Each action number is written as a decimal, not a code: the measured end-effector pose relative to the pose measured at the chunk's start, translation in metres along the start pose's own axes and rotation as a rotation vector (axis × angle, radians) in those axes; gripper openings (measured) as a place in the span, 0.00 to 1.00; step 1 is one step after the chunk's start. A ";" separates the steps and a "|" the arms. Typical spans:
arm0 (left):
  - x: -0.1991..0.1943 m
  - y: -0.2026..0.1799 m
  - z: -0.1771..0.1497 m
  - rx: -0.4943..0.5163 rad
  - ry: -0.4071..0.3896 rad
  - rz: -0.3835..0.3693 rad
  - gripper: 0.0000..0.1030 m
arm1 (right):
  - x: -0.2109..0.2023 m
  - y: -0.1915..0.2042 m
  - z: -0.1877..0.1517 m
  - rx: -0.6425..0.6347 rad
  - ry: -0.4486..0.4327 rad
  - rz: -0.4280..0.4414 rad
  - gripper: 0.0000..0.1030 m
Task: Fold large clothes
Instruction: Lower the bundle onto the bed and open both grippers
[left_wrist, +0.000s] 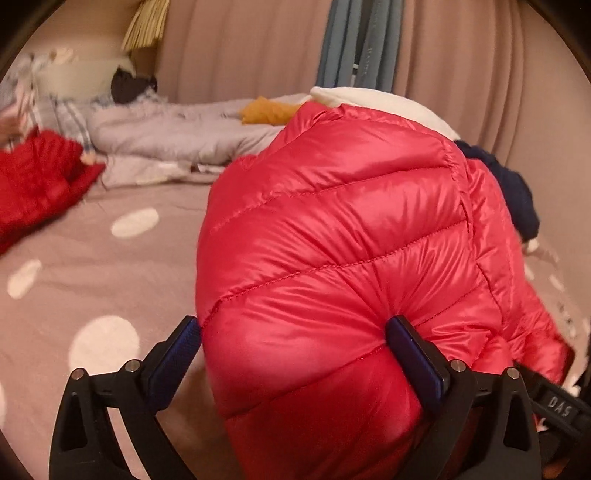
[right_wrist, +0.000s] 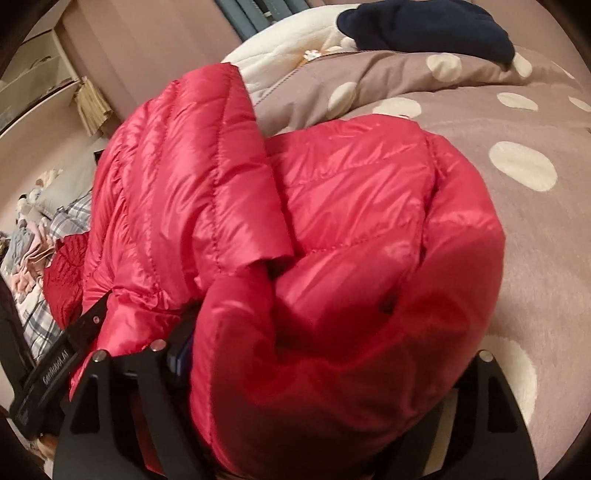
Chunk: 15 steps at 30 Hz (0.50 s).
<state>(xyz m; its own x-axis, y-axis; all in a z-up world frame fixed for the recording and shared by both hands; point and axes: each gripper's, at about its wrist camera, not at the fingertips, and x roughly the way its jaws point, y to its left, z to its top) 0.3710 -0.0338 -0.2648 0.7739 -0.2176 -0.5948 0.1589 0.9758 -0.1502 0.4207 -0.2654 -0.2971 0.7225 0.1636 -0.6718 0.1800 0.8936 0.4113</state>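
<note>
Red puffer jacket (left_wrist: 332, 236) sits bunched on the spotted bed (left_wrist: 110, 266), its bulk between both spread grippers, left gripper (left_wrist: 295, 339) and right gripper (right_wrist: 325, 362) released, not pinching. You'll find it light, puffy, slippery; grab stitched seams or hem, not smooth panels

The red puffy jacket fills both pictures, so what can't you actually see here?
- Right wrist view: the red jacket drapes over the right gripper; its fingers are almost wholly hidden.
- Left wrist view: the jacket's lower part is cut off by the bottom edge, between the left gripper fingers.
- Left wrist view: the pile at the far bed end is too blurred to identify.
- Both views: the jacket hides the spotted bedcover beneath it.
</note>
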 end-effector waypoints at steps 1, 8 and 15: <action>-0.004 -0.005 0.000 0.019 0.000 0.026 0.97 | 0.002 0.009 0.001 -0.009 0.001 -0.018 0.81; -0.044 -0.033 0.009 0.141 -0.019 0.160 0.97 | -0.025 0.019 0.013 -0.018 0.026 -0.101 0.92; -0.100 -0.041 0.029 0.186 -0.127 0.225 0.97 | -0.093 0.044 0.015 -0.104 -0.110 -0.118 1.00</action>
<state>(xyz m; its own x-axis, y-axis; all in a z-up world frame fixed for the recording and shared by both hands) 0.3047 -0.0517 -0.1760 0.8708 -0.0029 -0.4917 0.0753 0.9890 0.1275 0.3713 -0.2478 -0.2078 0.7701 0.0131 -0.6378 0.2021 0.9433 0.2633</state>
